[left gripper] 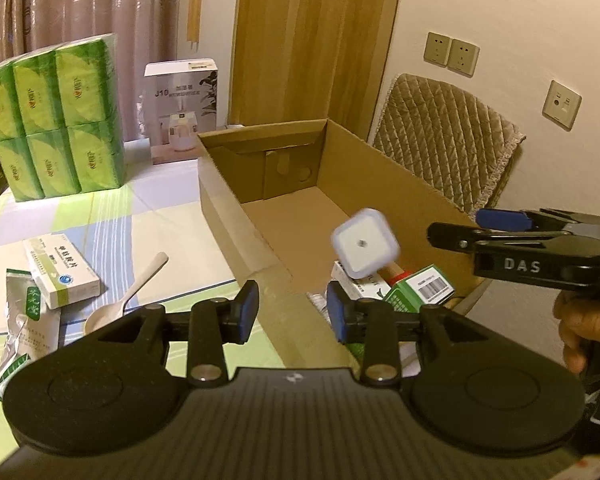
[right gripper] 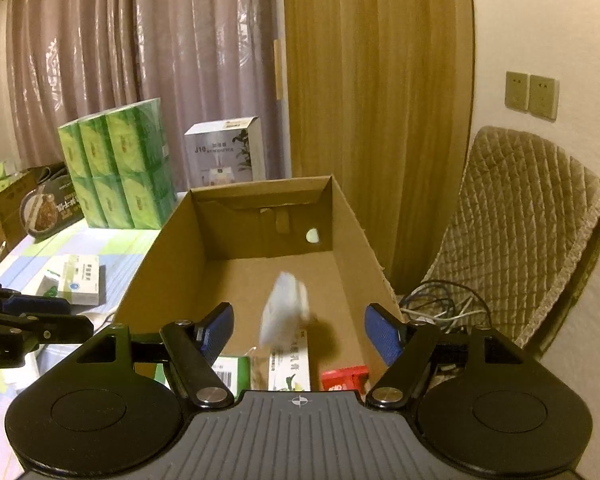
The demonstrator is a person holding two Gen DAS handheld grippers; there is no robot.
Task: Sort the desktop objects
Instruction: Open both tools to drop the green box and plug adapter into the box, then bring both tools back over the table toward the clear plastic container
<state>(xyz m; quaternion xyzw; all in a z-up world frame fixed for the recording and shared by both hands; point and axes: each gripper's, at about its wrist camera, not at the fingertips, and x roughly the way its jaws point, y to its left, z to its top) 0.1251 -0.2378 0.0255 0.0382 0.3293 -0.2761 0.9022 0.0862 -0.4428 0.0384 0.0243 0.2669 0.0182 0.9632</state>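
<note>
Cardboard box [right gripper: 172, 248], corrugated, open-topped; blurred white rounded-square block [left gripper: 365, 243] above its floor.
Right gripper [right gripper: 298, 330] and left gripper [left gripper: 292, 304] fingers spread, empty; cartons beneath partly hidden.

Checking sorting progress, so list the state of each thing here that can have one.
Cardboard box: open-topped, partly filled.
White square object: blurred, in mid-air over the box, held by nothing.
Right gripper: open, empty.
Left gripper: open, empty.
Medicine box: closed, lying on the table.
Spoon: lying on the table.
</note>
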